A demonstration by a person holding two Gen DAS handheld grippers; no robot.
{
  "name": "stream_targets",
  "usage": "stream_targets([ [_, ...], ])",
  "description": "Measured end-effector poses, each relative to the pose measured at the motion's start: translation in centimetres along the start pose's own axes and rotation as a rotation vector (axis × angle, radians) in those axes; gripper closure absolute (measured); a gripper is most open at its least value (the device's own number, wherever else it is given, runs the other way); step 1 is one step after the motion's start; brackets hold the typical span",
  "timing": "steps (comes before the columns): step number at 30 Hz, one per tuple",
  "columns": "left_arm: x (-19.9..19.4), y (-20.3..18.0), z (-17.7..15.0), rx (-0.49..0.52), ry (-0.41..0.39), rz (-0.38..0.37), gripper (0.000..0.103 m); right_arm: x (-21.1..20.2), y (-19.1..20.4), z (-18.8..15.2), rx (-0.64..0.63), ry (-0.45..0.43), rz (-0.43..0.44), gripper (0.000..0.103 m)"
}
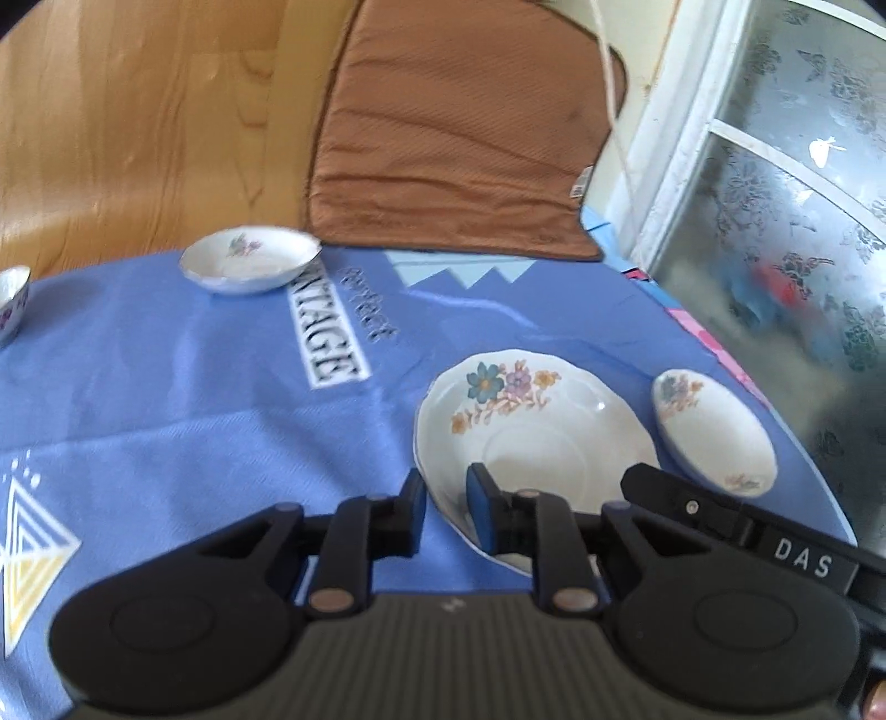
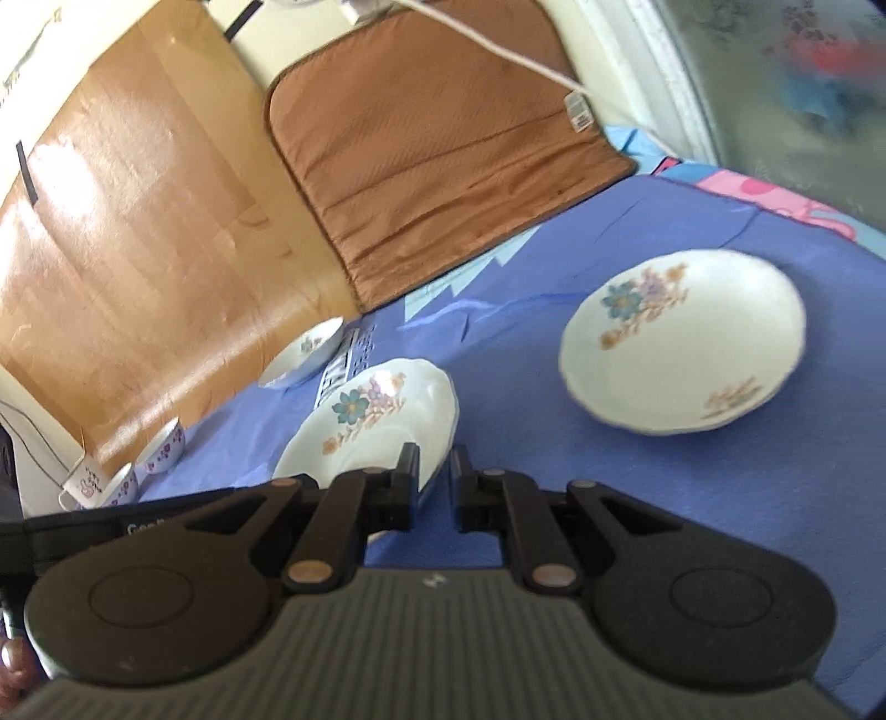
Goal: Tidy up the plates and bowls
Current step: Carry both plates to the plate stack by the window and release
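A large white plate with flowers [image 1: 531, 432] [image 2: 376, 421] lies on the blue cloth [image 1: 221, 387]. To its right sits a small flowered dish [image 1: 714, 432] [image 2: 681, 338]. A shallow flowered bowl [image 1: 252, 257] [image 2: 304, 351] rests at the cloth's far edge. My left gripper [image 1: 446, 498] hovers over the plate's near left rim, its jaws almost together and gripping nothing. My right gripper [image 2: 434, 482] is just as narrow and empty at the plate's near right rim. The two tools sit side by side, each showing at the edge of the other's view.
Two small purple-patterned cups [image 2: 163, 446] [image 2: 124, 482] and a white mug [image 2: 83, 482] stand at the far left. A brown cushion [image 1: 459, 127] and a wooden board [image 1: 138, 111] lean behind the cloth. A frosted window [image 1: 803, 166] closes the right side. A white cable [image 2: 498, 50] crosses the cushion.
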State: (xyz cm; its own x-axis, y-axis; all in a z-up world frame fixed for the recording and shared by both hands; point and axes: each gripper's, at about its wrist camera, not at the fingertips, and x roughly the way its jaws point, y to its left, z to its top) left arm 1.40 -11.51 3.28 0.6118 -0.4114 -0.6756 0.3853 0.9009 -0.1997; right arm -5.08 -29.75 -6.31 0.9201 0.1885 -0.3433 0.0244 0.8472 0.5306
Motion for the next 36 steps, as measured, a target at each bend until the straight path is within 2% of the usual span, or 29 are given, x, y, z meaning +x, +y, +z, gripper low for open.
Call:
stream_targets([
  [13,1.5,-6.3,2.2,0.128,-0.015,-0.040,0.086,-3.6,-3.4,1.0,0.005,-0.148,-0.062,0.089],
  [29,6.9,-12.2,2.5,0.226,0.016,-0.090,0.084,-5.0,-8.2,1.5,0.074,-0.222,-0.203,0.089],
  [36,6.5,-12.3,2.4,0.246,-0.028,-0.074,0.082,-5.2,-7.9,1.5,0.040,-0.285,-0.264,0.074],
])
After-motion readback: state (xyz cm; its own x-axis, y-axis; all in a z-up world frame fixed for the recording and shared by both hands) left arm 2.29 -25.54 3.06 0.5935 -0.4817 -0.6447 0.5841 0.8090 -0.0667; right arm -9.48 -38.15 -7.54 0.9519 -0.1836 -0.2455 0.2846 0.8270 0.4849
